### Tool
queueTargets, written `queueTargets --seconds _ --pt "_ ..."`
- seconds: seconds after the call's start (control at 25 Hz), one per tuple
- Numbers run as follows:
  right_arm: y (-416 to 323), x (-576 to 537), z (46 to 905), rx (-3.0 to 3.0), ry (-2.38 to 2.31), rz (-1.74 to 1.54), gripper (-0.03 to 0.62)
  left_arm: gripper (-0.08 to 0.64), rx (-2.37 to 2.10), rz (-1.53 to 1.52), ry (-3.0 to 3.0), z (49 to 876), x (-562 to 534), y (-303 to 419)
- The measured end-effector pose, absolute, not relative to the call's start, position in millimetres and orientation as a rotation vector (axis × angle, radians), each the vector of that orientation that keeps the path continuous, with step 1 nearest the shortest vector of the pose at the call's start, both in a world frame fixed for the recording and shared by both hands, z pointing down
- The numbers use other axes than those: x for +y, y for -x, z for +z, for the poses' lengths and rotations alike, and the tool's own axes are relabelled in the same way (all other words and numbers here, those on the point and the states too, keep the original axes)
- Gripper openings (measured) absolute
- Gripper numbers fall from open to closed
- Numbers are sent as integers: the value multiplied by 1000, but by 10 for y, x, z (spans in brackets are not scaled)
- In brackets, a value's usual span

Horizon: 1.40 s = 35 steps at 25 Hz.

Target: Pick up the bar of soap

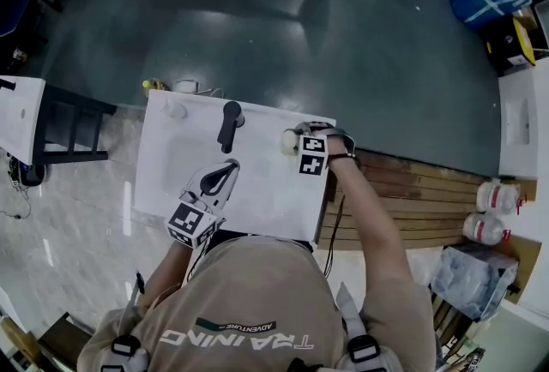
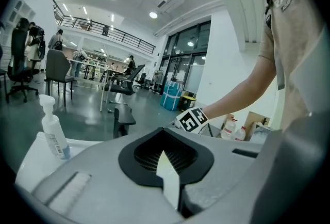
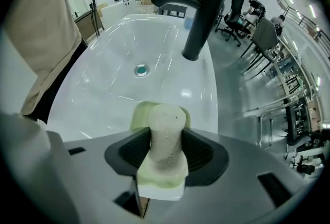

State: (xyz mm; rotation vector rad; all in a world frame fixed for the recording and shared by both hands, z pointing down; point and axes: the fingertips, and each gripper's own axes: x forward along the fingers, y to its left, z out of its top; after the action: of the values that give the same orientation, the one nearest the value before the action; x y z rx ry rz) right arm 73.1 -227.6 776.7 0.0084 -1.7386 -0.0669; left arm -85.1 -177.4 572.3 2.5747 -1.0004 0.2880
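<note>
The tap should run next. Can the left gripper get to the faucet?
Probably yes: the left gripper hangs over the sink just short of the faucet, nothing between them; the right gripper is off to the side.

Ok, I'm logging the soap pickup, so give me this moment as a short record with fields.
place: white sink with black faucet
bar of soap: at the far right rim
right gripper: jaws wide apart, around the soap
left gripper: jaws together, empty, over the sink's near side
spray bottle: far left rim
</note>
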Motion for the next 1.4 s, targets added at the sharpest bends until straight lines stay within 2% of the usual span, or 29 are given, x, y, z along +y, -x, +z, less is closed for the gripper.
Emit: queueTargets --seconds 1.4 --pt "-691 -2257 7749 -1733 -28 -46 184 -5 -1014 276 -2588 5633 -1724 897"
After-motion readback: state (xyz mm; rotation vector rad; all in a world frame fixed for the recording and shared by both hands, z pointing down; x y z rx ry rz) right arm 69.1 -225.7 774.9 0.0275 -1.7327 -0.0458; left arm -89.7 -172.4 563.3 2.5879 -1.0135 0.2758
